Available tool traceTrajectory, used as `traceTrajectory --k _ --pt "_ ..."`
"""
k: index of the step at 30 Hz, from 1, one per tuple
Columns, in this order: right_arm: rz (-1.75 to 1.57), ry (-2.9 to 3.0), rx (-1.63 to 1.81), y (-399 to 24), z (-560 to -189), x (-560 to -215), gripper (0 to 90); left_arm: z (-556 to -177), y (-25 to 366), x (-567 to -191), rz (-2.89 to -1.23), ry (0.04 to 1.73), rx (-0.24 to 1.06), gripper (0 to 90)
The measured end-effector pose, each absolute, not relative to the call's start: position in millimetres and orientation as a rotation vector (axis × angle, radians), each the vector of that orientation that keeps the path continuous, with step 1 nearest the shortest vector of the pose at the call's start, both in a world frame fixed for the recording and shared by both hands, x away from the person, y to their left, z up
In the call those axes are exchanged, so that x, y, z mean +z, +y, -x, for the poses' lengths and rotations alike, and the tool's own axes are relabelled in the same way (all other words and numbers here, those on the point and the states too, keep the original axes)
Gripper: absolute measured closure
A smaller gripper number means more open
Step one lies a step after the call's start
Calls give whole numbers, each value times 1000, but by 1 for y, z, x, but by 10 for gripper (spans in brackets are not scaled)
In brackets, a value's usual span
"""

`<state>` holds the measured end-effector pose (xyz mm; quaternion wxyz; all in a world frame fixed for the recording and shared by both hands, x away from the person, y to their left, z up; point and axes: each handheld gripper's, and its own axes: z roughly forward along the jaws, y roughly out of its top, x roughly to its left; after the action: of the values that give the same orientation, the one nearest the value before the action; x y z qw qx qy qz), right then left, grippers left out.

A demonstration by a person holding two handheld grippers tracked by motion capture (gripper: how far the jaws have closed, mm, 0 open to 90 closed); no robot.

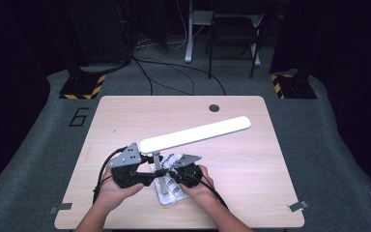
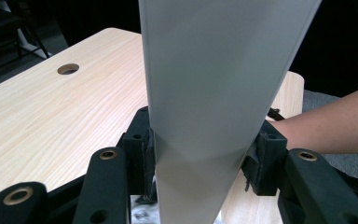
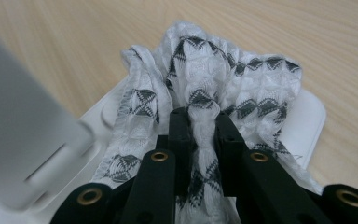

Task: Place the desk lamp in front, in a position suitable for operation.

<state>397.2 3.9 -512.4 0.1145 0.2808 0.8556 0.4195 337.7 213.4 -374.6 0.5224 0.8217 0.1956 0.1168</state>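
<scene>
The white desk lamp (image 1: pixel 195 133) stands near the table's (image 1: pixel 125 116) near edge, its long head slanting far and right; the left gripper (image 2: pixel 200 154) is clamped on the head's near end; the right gripper (image 3: pixel 200 140) pinches a white, black-patterned cloth (image 3: pixel 223 79) bunched on the lamp base (image 3: pixel 307 126).

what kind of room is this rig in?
Probably a lab or recording studio, not a home. A lone wooden table stands on grey carpet, hazard-striped stand bases flank it, loose cables run across the floor, and the surroundings are dark.
</scene>
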Motion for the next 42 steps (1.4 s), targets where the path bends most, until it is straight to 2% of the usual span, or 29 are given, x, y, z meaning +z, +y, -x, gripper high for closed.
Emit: traceTrajectory --k 12,28,36,42 --pt "-852 2442 1225 20 -434 -514 806 -338 214 -375 -1969 465 274 526" --pt "-922 2436 1166 27 -459 -510 804 -338 215 -375 -1966 468 274 525" --pt "-920 2428 1169 22 -451 -511 805 -338 216 -376 -1958 464 278 526" --pt "-909 2421 1204 9 -429 -514 806 -337 215 -376 -1954 471 283 526"
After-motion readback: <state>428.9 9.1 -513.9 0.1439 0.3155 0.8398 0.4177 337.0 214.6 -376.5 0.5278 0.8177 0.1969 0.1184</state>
